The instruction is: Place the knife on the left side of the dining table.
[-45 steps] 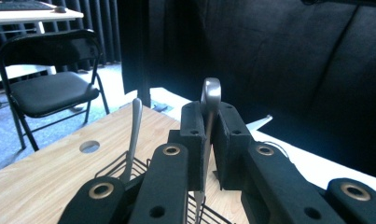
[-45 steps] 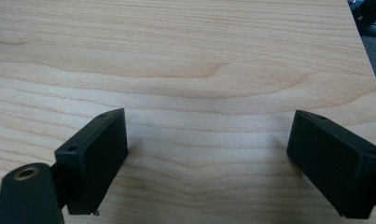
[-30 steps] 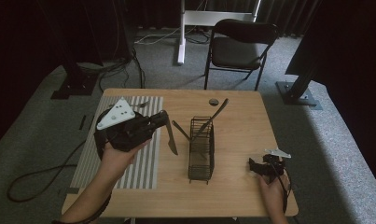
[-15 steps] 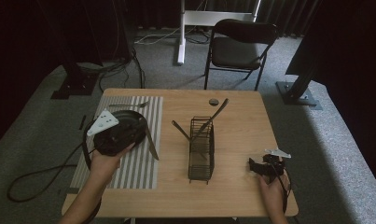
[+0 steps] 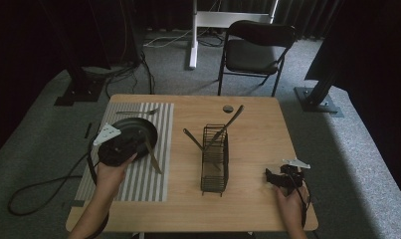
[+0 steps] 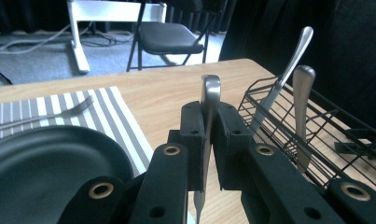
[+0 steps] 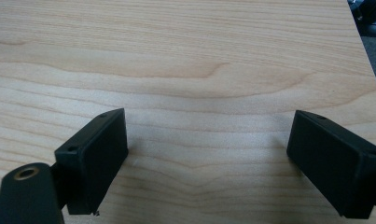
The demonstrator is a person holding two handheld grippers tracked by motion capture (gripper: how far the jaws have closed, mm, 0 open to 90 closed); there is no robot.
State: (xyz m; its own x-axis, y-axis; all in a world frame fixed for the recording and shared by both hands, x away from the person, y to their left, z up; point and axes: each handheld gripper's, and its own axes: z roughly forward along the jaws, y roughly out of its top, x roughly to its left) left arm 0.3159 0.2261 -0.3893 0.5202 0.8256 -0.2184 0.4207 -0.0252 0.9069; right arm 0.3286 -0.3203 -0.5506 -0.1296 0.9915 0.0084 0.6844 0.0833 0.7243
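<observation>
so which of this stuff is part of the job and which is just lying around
In the job:
- knife, clamped in the left gripper
- black plate
- striped placemat
- fork
- wire caddy

Lying about:
- small round dark thing
- folding chair

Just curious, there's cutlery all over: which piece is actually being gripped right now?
The silver metal knife, clamped between the left gripper pads beside the black plate. The others stand in the black wire caddy or lie on the striped placemat.
</observation>
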